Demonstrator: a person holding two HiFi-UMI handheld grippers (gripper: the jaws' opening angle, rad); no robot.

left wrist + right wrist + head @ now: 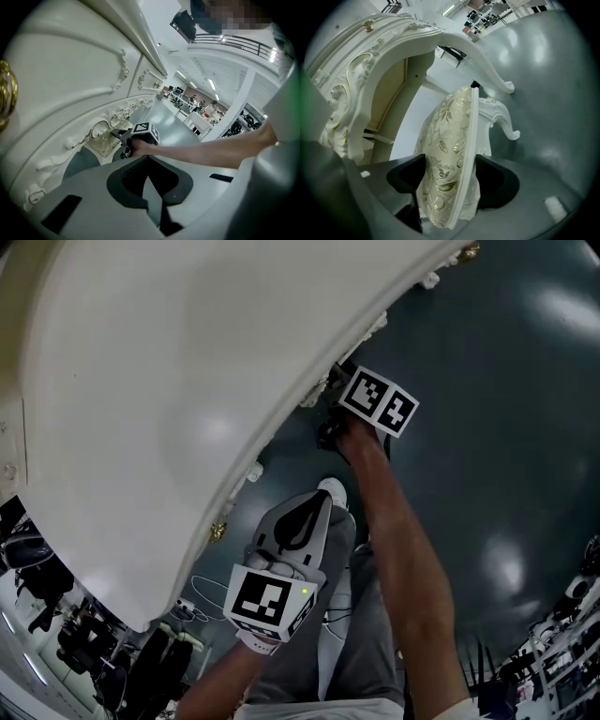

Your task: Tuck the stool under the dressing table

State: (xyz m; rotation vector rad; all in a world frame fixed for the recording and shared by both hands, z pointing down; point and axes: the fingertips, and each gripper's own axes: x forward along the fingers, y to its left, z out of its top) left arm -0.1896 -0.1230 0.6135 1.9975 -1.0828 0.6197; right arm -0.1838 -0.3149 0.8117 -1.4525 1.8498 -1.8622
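The white carved dressing table [141,409] fills the upper left of the head view. In the right gripper view, the stool [445,154], with its gold floral cushion and white curved legs, stands partly beneath the dressing table [370,70]. My right gripper [447,173] is shut on the stool's seat edge, which fills the gap between the jaws. Seen from the head, the right gripper [330,395] reaches under the table's rim and hides the stool. My left gripper [314,507] hangs back by my leg, shut and holding nothing. The left gripper view shows the stool [104,143] beside the right gripper [124,138].
Glossy dark grey floor [506,427] spreads to the right. My white shoe [333,491] and grey trousers are below the table edge, with cables [202,601] beside them. A gold drawer handle [4,98] is close on the left. Office chairs and equipment [56,624] crowd the lower left.
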